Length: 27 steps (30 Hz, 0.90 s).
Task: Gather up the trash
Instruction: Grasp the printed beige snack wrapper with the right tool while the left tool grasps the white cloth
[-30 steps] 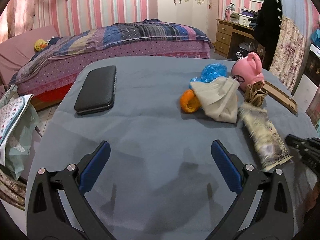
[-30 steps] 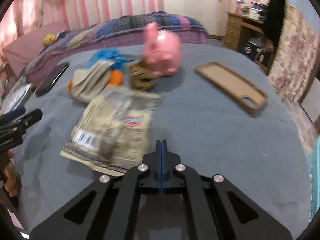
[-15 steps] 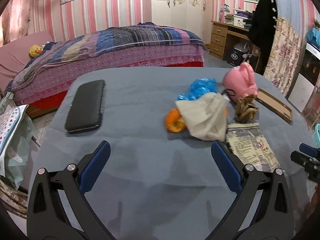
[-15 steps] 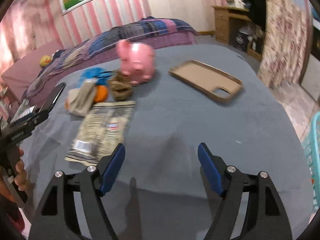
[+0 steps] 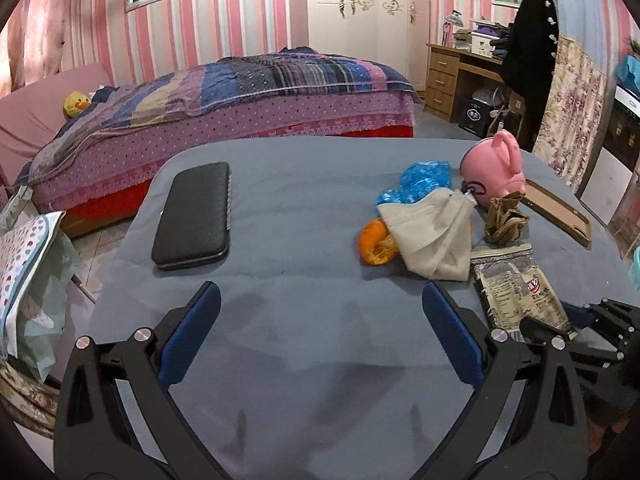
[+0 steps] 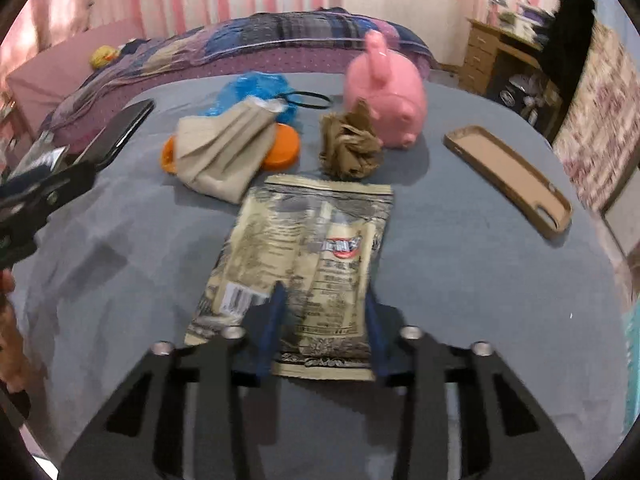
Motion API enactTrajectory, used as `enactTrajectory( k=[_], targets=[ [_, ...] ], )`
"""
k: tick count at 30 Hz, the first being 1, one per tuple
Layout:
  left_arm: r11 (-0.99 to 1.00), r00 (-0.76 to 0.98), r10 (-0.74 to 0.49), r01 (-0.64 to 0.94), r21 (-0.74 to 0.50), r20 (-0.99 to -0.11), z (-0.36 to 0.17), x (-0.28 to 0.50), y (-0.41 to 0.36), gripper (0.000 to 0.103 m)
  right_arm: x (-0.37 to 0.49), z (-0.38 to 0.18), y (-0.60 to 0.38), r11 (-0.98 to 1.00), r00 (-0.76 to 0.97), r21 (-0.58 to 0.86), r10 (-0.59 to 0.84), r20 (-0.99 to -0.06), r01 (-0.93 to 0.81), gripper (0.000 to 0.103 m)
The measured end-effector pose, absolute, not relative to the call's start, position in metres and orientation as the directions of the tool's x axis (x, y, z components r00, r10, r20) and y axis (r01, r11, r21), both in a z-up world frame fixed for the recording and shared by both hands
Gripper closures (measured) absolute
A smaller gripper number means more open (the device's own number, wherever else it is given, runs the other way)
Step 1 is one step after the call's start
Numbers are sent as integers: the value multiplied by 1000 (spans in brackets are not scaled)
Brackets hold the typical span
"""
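A flat beige snack wrapper (image 6: 308, 248) lies on the grey-blue table (image 6: 460, 280). My right gripper (image 6: 325, 294) is over its near end and its jaws are closing, with the wrapper's lower part between them; I see no firm pinch. Behind it lie a crumpled brown paper (image 6: 350, 148), a beige cloth (image 6: 224, 152), orange peel (image 6: 284, 148) and a blue plastic bag (image 6: 256, 88). My left gripper (image 5: 320, 296) hangs open over bare tablecloth with nothing between its fingers. The wrapper (image 5: 516, 292) lies to its right.
A pink piggy bank (image 6: 384, 96) stands behind the brown paper. A tan phone case (image 6: 512, 176) lies at the right and a black case (image 5: 196, 216) at the left. A bed (image 5: 248, 92) stands beyond the table, with a patterned bag (image 5: 24, 264) at the left edge.
My right gripper went from shut to wide open, then came over the wrapper's near end with its jaws narrowed. The left gripper has stayed open and almost still.
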<state>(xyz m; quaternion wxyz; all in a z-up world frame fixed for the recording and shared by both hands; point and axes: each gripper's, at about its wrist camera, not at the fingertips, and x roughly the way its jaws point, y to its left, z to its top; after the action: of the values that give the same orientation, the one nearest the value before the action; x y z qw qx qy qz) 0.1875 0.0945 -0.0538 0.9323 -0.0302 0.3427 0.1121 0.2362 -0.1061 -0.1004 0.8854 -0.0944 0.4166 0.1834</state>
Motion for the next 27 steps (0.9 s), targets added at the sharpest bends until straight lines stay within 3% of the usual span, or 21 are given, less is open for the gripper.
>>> enactTrajectory(
  k=[2,3,13,15,17,19,21,22,27],
  targets=[
    [976,744,178,-218,18,-645,-54,192,89,5,231,-98,-108,906,599,-33,250,-761,-421,86],
    [977,745,172,-212,16,-644,-54,194,86,5,229,-97,-111,905,604,-29,259,-753,-424,88],
    [993,747,103,-116,24,-656,-55,235,41,6,213,-77,-211,954,671,-7,206,-712,-299,89],
    [993,745,111,-111,42,-658,-59,243,32,16,210,-76,-238,963,676,-10,180,-715,-268,89],
    [994,730,109,-93,59,-675,-65,253,24,36,206,-75,-262,972,680,-7,161,-715,-237,89],
    [994,715,111,-76,80,-690,-73,264,17,46,204,-74,-282,978,686,11,153,-711,-206,89],
    [990,699,138,-76,119,-702,-78,271,13,65,204,-75,-301,984,696,35,150,-702,-177,89],
    [988,691,149,-77,134,-707,-80,273,12,82,205,-76,-309,985,699,51,152,-699,-163,89],
    [988,714,149,-91,121,-684,-58,259,18,94,211,-75,-330,988,721,83,154,-675,-134,89]
  ],
)
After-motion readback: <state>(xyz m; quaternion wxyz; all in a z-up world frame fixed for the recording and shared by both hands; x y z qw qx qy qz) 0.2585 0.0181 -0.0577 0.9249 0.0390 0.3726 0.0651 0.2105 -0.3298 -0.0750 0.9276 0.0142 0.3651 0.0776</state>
